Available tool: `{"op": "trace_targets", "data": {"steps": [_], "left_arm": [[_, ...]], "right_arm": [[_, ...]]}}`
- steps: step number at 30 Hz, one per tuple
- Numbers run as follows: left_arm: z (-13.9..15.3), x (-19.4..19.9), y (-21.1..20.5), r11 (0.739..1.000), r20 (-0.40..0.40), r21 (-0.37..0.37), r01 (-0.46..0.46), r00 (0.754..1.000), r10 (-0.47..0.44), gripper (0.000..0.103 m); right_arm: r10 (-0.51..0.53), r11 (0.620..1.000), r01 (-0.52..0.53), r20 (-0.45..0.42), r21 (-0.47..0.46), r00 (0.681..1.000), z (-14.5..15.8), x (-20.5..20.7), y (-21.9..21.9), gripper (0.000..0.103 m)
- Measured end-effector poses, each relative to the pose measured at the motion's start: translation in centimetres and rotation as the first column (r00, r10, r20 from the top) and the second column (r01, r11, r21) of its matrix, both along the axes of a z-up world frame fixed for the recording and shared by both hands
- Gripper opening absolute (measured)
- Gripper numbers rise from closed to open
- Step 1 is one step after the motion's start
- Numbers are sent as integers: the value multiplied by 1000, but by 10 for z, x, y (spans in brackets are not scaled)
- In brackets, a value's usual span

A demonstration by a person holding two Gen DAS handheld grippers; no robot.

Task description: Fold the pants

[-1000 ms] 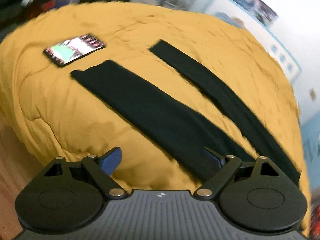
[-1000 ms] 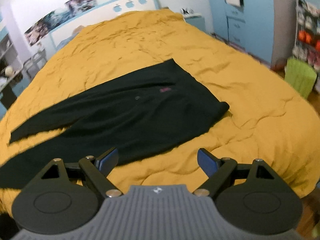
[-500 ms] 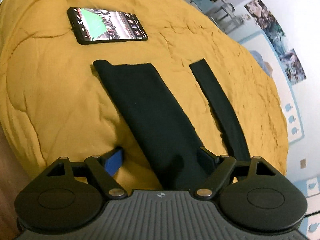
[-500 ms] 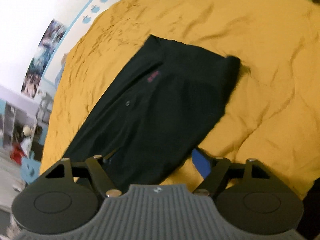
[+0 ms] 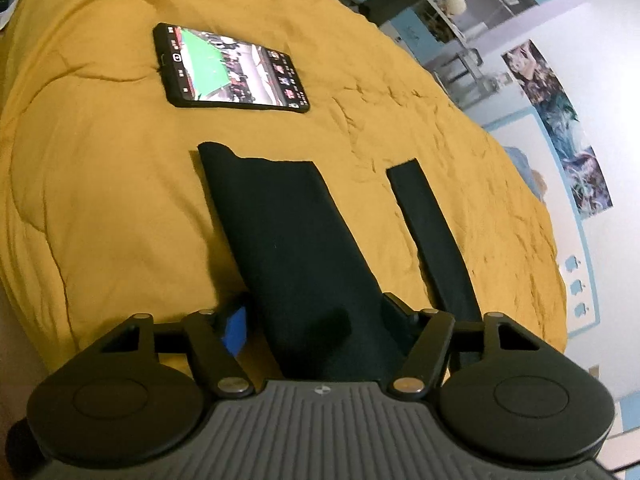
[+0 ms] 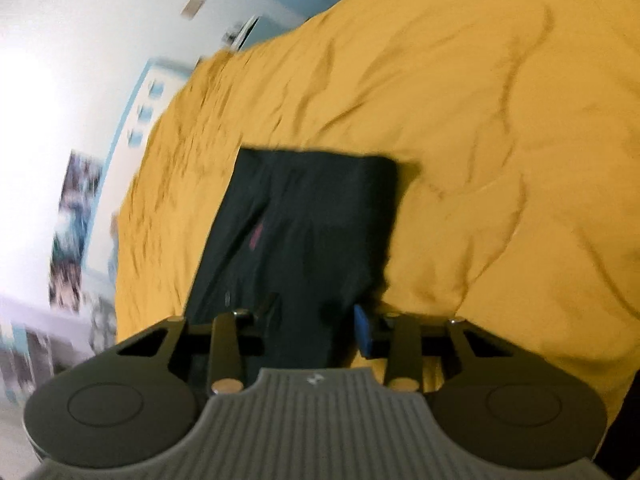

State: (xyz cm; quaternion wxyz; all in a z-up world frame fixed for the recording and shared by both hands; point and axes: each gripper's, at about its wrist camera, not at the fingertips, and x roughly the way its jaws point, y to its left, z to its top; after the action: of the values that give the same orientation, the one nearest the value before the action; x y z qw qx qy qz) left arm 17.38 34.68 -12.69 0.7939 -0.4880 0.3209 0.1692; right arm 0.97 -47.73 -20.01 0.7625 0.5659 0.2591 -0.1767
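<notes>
Down low in the left wrist view, the left gripper [image 5: 314, 314] is set wide, straddling one black trouser leg: its blue finger pad [image 5: 235, 327] sits on the yellow bedspread [image 5: 100, 208] at the leg's left edge, and the other finger is dark against the cloth on the right. Whether the pads press the fabric or only flank it, I cannot tell.

The pants [image 5: 288, 240] lie flat on the bed, this wider leg running away from the gripper to a hem with one corner slightly curled. Beside it, apart across a strip of bedspread, goes the second leg [image 5: 430, 232], looking narrower.

Over to the right wrist view, blurred by motion. The right gripper [image 6: 314, 320] is also spread, at the waist end of the pants [image 6: 312, 224], blue pad at the cloth's right edge, other finger over the black fabric. A small reddish mark [image 6: 256, 237] shows on the cloth; too smeared to read.

Farther on in the left view, a phone [image 5: 230, 70] lies face up beyond the hem, screen lit with a green picture and rows of small icons, nothing legible. Past the bed, a poster [image 5: 560, 128] hangs on a pale wall, with blue apple-shaped decals [image 5: 576, 288] below it and blue shelving [image 5: 448, 20] behind.
</notes>
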Motion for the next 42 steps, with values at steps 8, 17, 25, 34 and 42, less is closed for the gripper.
{"op": "trace_targets", "data": {"steps": [8,17,25,34,42], "left_arm": [[5,1,1,996,-25,18,-85,996,85,42],[21,7,-1,996,-60,82,-33,997,38,2],[55,34,1,999,-29,32,43,999,-42,2],[72,89,2,998,-17,-33,55,998,-55,2],[69,158,-3,997,-65,-53,60,996,-63,2]], "right_arm": [[-83,992,82,1,-95,997,6,2,-16,30],[-42,991,43,11,-124,999,11,-6,-32,1],[-11,999,15,89,-45,996,37,0,-43,1],[-4,999,-3,162,41,987,73,36,-56,1],[25,998,-35,159,58,987,88,99,-66,1]]}}
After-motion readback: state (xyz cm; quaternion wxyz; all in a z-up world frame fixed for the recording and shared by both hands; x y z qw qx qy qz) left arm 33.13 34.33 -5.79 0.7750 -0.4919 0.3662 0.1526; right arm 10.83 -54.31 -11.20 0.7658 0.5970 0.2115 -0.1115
